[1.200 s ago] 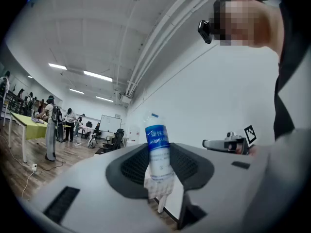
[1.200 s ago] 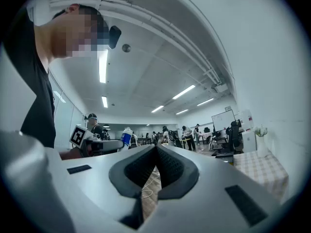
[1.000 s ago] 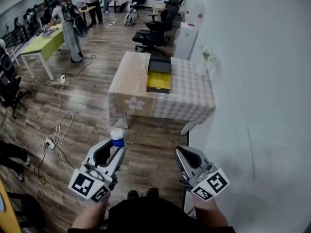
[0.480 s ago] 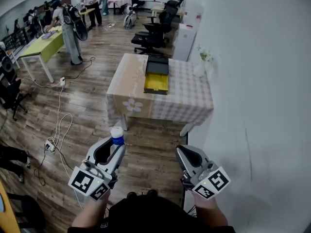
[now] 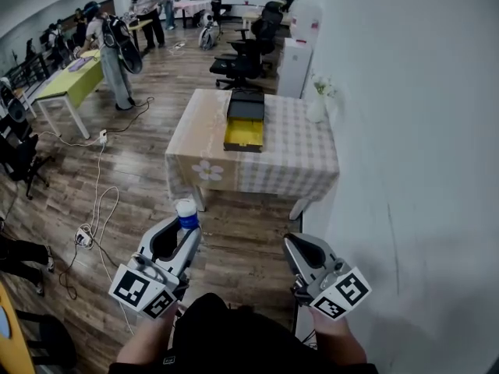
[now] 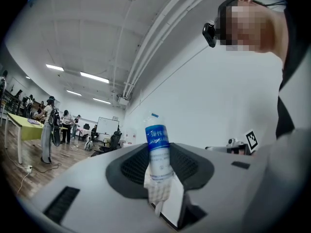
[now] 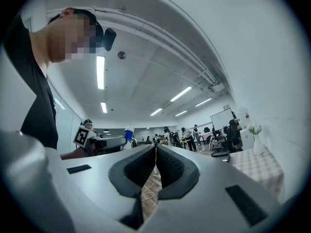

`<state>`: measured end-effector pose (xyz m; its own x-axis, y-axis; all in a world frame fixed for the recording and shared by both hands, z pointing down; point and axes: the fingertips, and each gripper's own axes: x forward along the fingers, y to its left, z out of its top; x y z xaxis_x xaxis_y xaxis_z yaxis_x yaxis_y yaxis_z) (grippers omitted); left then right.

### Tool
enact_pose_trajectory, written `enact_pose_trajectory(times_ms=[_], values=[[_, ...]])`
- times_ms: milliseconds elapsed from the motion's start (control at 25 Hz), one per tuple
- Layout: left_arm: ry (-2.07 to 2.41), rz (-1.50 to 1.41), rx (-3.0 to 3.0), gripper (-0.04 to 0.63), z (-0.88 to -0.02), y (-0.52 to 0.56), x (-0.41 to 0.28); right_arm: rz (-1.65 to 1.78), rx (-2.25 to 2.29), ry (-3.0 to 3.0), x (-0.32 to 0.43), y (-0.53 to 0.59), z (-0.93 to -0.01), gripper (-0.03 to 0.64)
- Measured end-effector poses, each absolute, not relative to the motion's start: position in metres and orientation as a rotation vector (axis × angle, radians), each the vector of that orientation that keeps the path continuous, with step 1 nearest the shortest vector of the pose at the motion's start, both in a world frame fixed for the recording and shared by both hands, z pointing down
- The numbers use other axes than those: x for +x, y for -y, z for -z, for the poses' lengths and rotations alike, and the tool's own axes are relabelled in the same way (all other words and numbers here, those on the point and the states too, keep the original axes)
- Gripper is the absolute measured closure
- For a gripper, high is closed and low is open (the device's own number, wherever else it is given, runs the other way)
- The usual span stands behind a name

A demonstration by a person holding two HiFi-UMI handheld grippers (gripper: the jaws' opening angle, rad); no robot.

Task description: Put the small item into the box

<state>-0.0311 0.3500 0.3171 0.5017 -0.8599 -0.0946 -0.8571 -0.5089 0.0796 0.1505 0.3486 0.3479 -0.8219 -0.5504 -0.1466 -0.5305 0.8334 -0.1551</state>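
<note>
Left gripper [image 5: 184, 238] is clamping a small blue-labelled bottle [image 5: 186, 213], which is standing upright between the jaws at the tip. Right gripper [image 5: 294, 242] is staying closed, jaws together with nothing between them. Open box [image 5: 244, 133] with a yellow inside is sitting on the checked table [image 5: 300, 158], at 12 o'clock from both grippers and well apart from them.

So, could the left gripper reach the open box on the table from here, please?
Probably not yet: the left gripper, holding the bottle, is well short of the box; only bare floor lies between.
</note>
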Motion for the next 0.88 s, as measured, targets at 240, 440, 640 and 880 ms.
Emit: enact_pose_trajectory(times_ms=[240, 440, 640, 880], values=[[1.510, 0.177, 2.702, 0.455, -0.324, -0.325, -0.017, 0.191, -0.880, -2.810, 0.169, -0.326, -0.355, 0.581], [1.465, 0.213, 2.699, 0.454, -0.332, -0.295, -0.019, 0.239, -0.909, -2.817, 0.163, -0.299, -0.368, 0.580], [1.450, 0.220, 2.683, 0.456, -0.337, -0.254, -0.040, 0.265, -0.895, -2.818, 0.143, -0.262, -0.366, 0.581], [1.439, 0.227, 2.676, 0.456, -0.339, -0.201, -0.073, 0.288, -0.901, -2.836, 0.108, -0.207, -0.368, 0.580]])
